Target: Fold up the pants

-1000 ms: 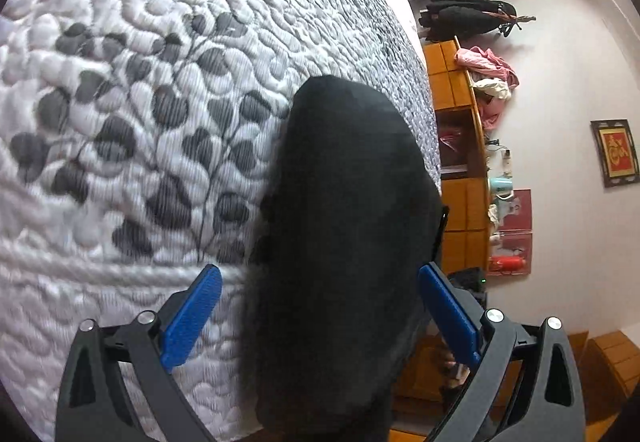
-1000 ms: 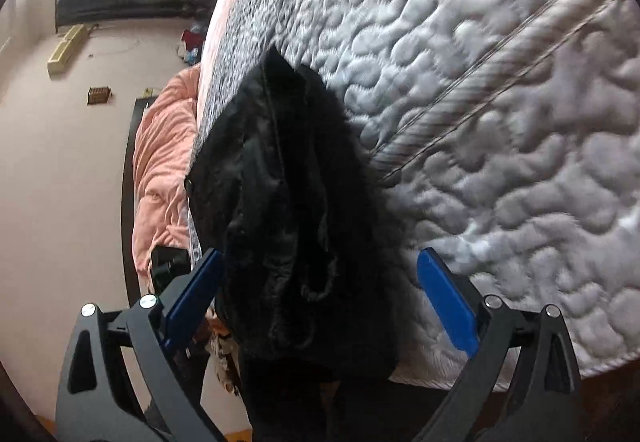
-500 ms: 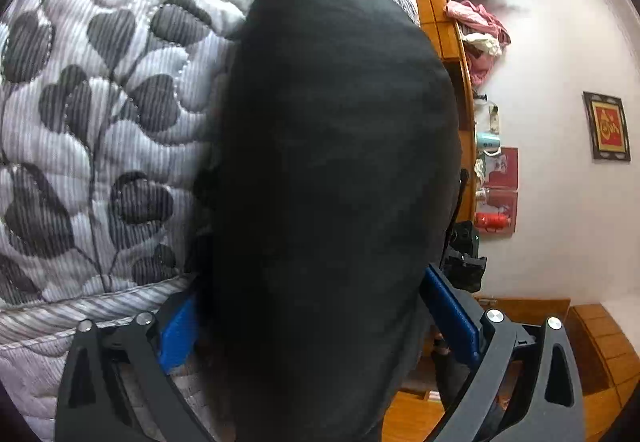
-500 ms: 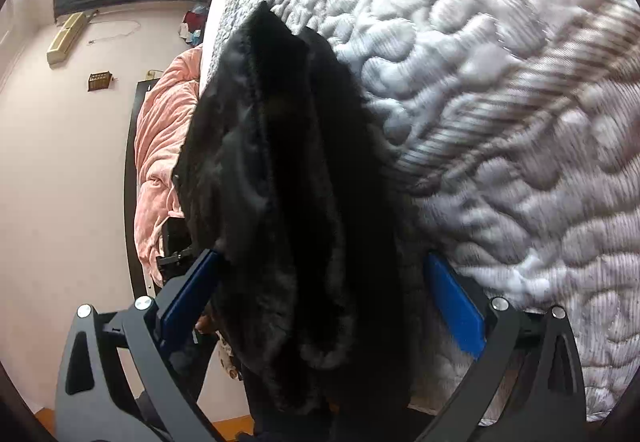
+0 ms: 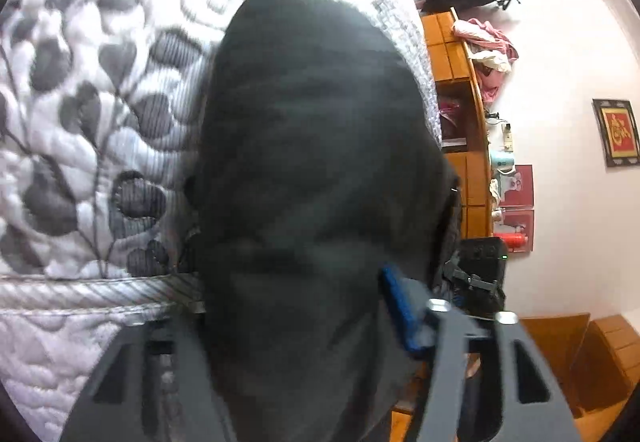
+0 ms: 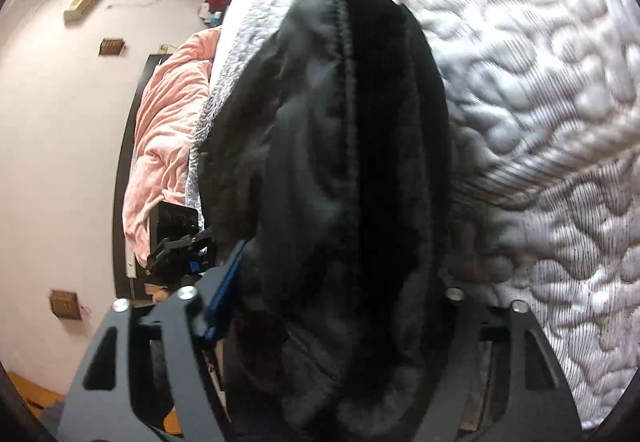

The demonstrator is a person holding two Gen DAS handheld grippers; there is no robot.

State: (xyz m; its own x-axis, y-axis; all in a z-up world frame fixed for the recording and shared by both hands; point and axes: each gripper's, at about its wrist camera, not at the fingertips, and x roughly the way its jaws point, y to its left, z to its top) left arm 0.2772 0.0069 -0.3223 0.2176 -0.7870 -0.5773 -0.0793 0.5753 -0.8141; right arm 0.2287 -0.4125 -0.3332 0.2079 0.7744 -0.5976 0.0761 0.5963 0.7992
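Left wrist view shows your left gripper jaws have closed on the black pants at 12 o'clock, like your right gripper, so you can lift.

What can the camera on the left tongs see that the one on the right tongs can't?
Only the left view shows the wooden shelves, the framed picture and leaf-printed quilt. Only the right view shows the pink blanket and the pants' seam. Both show the black pants filling the space between the tongs, on the quilted bed.
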